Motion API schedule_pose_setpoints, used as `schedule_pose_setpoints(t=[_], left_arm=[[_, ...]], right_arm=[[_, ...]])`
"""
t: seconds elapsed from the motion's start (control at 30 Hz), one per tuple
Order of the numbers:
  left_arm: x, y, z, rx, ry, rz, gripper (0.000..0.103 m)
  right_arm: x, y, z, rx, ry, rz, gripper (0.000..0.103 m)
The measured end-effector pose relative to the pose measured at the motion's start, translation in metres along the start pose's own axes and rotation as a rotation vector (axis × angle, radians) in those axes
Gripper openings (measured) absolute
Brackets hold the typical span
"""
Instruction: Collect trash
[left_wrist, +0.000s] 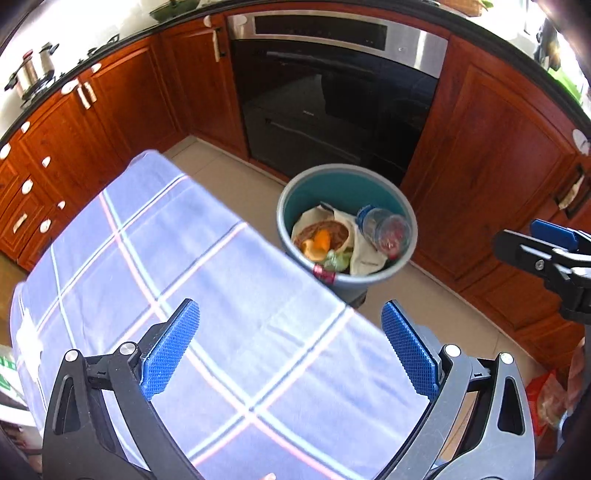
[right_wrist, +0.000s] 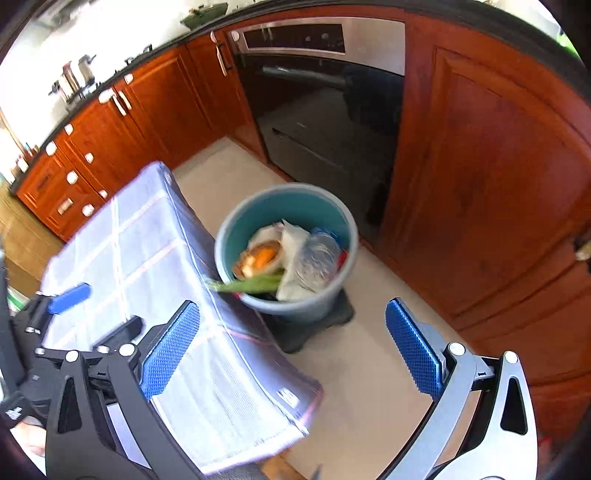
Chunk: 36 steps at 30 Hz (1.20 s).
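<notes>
Both hand-held grippers, left (left_wrist: 290, 350) and right (right_wrist: 291, 349), stood wide apart and empty. The trash bin (left_wrist: 345, 177) sat on the floor, upper centre of frame, nearer the right one.

A round grey bin (left_wrist: 347, 225) with a teal inside stands upright on the floor at frame centre, holding a clear plastic bottle (left_wrist: 384, 230), crumpled paper (left_wrist: 364, 254), orange peel (left_wrist: 319, 242) and green scraps (right_wrist: 255, 283).
</notes>
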<state>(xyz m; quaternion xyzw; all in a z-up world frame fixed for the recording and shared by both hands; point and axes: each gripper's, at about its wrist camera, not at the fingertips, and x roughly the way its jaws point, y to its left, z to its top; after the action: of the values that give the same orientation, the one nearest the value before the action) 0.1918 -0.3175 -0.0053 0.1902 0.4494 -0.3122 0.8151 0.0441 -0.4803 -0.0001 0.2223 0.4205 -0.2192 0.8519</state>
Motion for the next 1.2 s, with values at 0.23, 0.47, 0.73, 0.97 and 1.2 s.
schedule_pose_setpoints(t=[0.23, 0.47, 0.73, 0.97, 1.2], left_arm=[[-0.012, 0.013, -0.039, -0.044, -0.013, -0.007, 0.099], [-0.005, 0.020, -0.064, -0.079, 0.004, -0.013, 0.099], [0.003, 0.027, -0.074, -0.101, 0.022, -0.009, 0.099], [0.003, 0.028, -0.070, -0.095, 0.013, 0.002, 0.099], [0.002, 0.028, -0.068, -0.084, 0.009, 0.006, 0.099]], right_arm=[[0.009, 0.012, -0.037, -0.035, 0.061, -0.090, 0.097], [0.020, 0.025, -0.065, -0.070, 0.096, -0.113, 0.097], [0.032, 0.031, -0.079, -0.075, 0.133, -0.116, 0.097], [0.036, 0.032, -0.078, -0.062, 0.142, -0.106, 0.097], [0.035, 0.032, -0.073, -0.064, 0.133, -0.111, 0.097]])
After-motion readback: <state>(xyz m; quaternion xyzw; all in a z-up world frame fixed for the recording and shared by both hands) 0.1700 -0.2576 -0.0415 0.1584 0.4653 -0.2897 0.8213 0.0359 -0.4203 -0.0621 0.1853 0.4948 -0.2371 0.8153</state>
